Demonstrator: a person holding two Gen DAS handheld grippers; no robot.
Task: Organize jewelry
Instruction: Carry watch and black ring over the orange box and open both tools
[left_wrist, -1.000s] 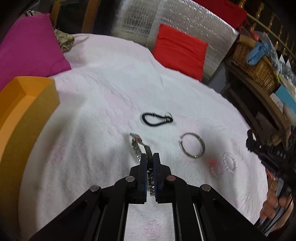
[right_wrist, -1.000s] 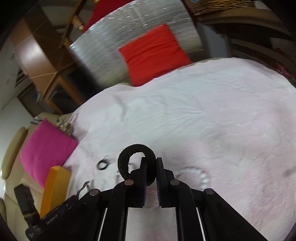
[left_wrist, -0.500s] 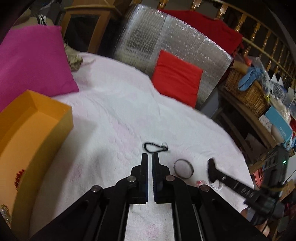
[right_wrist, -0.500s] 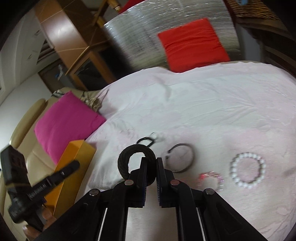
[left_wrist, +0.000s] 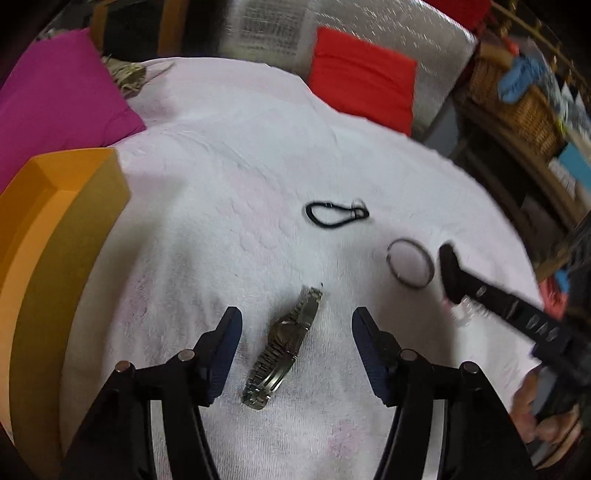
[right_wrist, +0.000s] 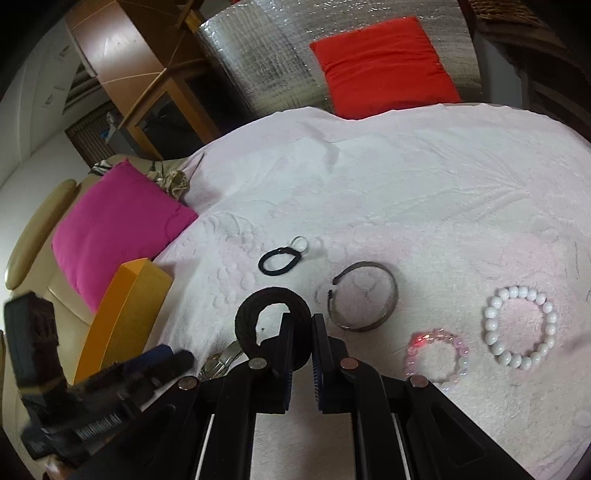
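My left gripper (left_wrist: 297, 321) is open, its jaws on either side of a silver metal watch (left_wrist: 284, 343) lying on the white bedspread (left_wrist: 229, 192). My right gripper (right_wrist: 303, 325) is shut on a thick black hair tie (right_wrist: 271, 321) and holds it above the spread. A thin black cord loop (left_wrist: 336, 214) (right_wrist: 280, 260), a dark metal bangle (left_wrist: 409, 267) (right_wrist: 364, 301), a pink bead bracelet (right_wrist: 436, 354) and a white bead bracelet (right_wrist: 519, 326) lie on the spread. An orange box (left_wrist: 62, 240) (right_wrist: 125, 310) stands at the left.
A magenta cushion (left_wrist: 55, 99) lies behind the box and a red cushion (left_wrist: 364, 77) at the far edge. A wicker basket (left_wrist: 517, 107) sits on shelves to the right. The right gripper shows in the left wrist view (left_wrist: 458, 277).
My left gripper was shut on the watch a second ago, rose, and now is open with the watch lying between its jaws. My right gripper kept the black hair tie and swung towards the jewelry.
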